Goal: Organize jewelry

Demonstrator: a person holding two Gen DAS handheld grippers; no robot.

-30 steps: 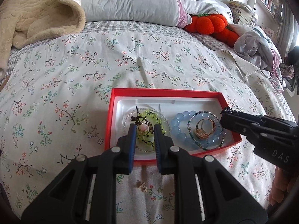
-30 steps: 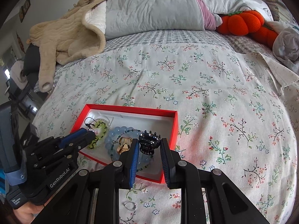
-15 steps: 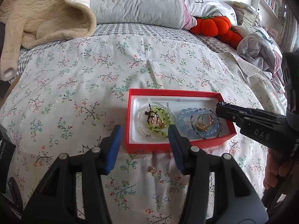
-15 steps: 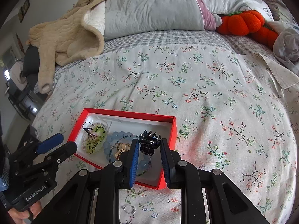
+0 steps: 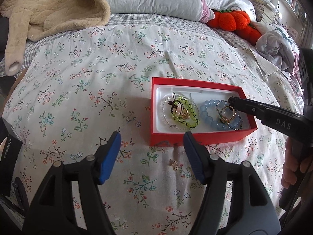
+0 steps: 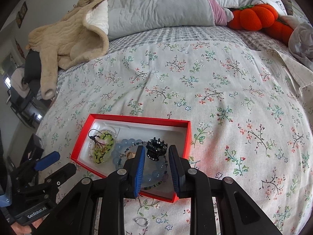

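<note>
- I'm holding the left tool (image 5: 150, 143) released, fingers wide, hovering over the bed (image 5: 82, 90) just short of the red box (image 5: 197, 137).
- A small gold earring (image 5: 174, 163) is lying on the sheet between those fingers; pressing down could be burying it in the soft fabric.
- A silver ring (image 6: 142, 221) is waiting outside the box too.
- My right tool (image 6: 156, 152) is gripping a black hair claw (image 6: 156, 149) over the box's right end.
- Releasing from height is risking a bounce off the blue bead bracelet (image 5: 207, 115) onto the bed.
</note>
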